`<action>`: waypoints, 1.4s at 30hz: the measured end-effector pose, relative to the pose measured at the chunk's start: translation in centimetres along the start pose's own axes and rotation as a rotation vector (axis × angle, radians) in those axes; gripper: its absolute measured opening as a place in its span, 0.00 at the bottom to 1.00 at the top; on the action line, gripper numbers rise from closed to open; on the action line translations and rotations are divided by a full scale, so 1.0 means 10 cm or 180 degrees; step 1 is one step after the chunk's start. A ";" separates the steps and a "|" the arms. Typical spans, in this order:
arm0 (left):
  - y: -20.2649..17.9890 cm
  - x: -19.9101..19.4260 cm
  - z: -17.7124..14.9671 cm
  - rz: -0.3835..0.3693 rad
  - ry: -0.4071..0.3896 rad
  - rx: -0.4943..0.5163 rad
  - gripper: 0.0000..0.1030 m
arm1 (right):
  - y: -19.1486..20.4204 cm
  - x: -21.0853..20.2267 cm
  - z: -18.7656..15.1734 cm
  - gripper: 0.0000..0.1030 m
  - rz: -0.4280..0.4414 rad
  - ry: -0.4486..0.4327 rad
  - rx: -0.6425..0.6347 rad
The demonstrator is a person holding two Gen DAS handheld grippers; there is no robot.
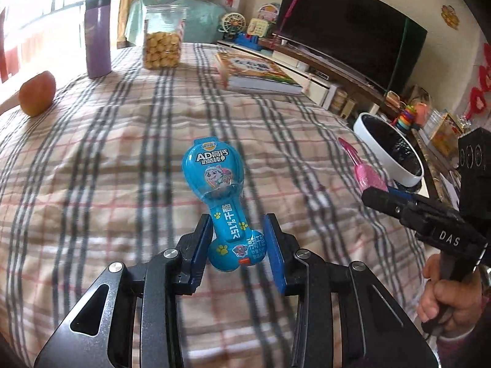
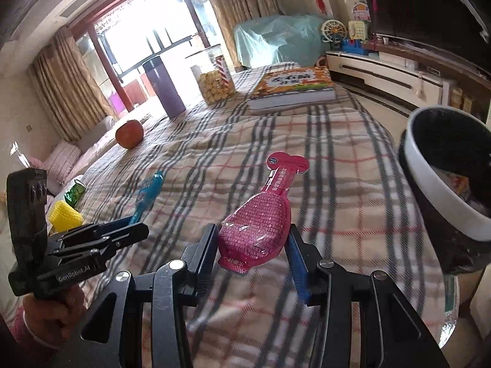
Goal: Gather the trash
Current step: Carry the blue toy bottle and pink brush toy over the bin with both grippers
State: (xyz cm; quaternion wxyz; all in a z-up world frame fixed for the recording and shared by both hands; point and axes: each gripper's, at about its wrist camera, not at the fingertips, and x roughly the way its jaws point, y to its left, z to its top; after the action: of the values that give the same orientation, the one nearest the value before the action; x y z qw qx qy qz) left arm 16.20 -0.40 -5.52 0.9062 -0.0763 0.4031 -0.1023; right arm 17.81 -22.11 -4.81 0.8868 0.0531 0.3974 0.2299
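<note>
In the left wrist view my left gripper is shut on a blue snack wrapper, pinching its narrow lower part so it stands up above the plaid tablecloth. In the right wrist view my right gripper is shut on a pink wrapper, held off the cloth. Each gripper shows in the other's view: the right gripper with the pink wrapper, the left gripper with the blue wrapper. A white-rimmed bin with a black liner stands off the table's right edge, also visible as the bin.
On the far side of the table are an apple, a purple flask, a clear jar of snacks and a thick book. A yellow object and a green packet lie at the left edge. A TV stands behind.
</note>
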 end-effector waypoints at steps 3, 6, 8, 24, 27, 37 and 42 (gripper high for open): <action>-0.11 0.03 0.01 -0.0033 0.0016 0.0055 0.32 | -0.10 -0.09 -0.04 0.44 -0.0038 -0.0047 0.0044; -0.23 0.08 0.02 -0.0077 0.0046 0.0126 0.32 | -0.19 -0.19 -0.07 0.44 -0.0067 -0.0100 0.0089; -0.32 0.10 0.03 -0.0108 0.0056 0.0168 0.32 | -0.23 -0.24 -0.08 0.44 -0.0073 -0.0123 0.0108; -0.90 0.21 0.13 -0.0296 0.0078 0.0449 0.32 | -0.58 -0.64 -0.13 0.44 -0.0199 -0.0306 0.0256; -1.01 0.24 0.16 -0.0336 0.0084 0.0510 0.32 | -0.65 -0.70 -0.12 0.44 -0.0227 -0.0331 0.0276; -1.30 0.30 0.25 -0.0444 0.0083 0.0674 0.32 | -0.88 -0.83 -0.08 0.44 -0.0300 -0.0406 0.0372; -1.43 0.33 0.30 -0.0487 0.0076 0.0732 0.32 | -1.00 -0.90 -0.07 0.44 -0.0332 -0.0446 0.0420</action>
State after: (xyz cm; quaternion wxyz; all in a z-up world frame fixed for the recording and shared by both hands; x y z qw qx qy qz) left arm 18.84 -14.85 -2.74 0.8937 -0.0013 0.3925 -0.2175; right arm 15.78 -35.10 -1.95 0.9178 0.1066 0.3509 0.1524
